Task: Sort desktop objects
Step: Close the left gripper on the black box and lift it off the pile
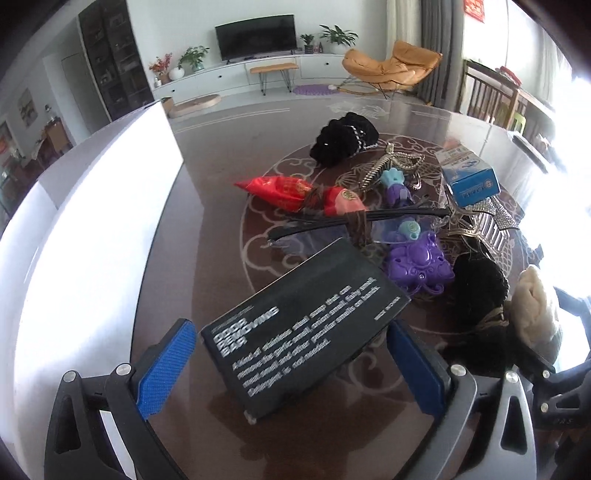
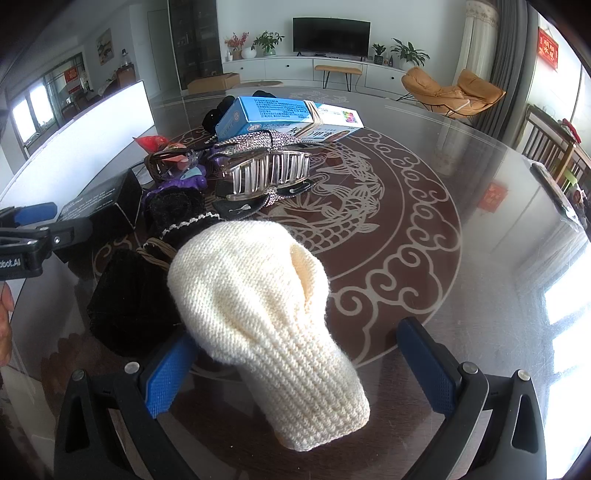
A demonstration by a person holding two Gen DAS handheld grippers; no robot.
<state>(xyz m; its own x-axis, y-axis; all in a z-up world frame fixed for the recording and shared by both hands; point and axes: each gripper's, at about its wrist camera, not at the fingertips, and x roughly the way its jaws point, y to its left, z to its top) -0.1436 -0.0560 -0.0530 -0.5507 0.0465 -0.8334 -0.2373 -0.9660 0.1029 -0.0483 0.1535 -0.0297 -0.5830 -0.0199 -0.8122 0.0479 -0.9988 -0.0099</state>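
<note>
Your left gripper stands wide open, its blue pads either side of a black box printed "ODOR REMOVING BAR" that lies tilted between them; neither pad clearly presses on it. Your right gripper is likewise spread wide around a cream knitted sleeve, with a clear gap on the right side.

Both rest over a glossy dark round table inlaid with pale cloud scrolls and a fish motif; glare washes out its right edge. A white panel rises along the left, its lower part cut off.

Beyond the box lies the pile: a purple plastic toy, black sticks bound together, a red foil packet, a black knitted piece. From the right wrist view, a rhinestone claw clip lies in front of the blue medicine carton, hiding part of it. What sits under the clip is hard to make out.

Farthest back, a television and an orange lounge chair.
</note>
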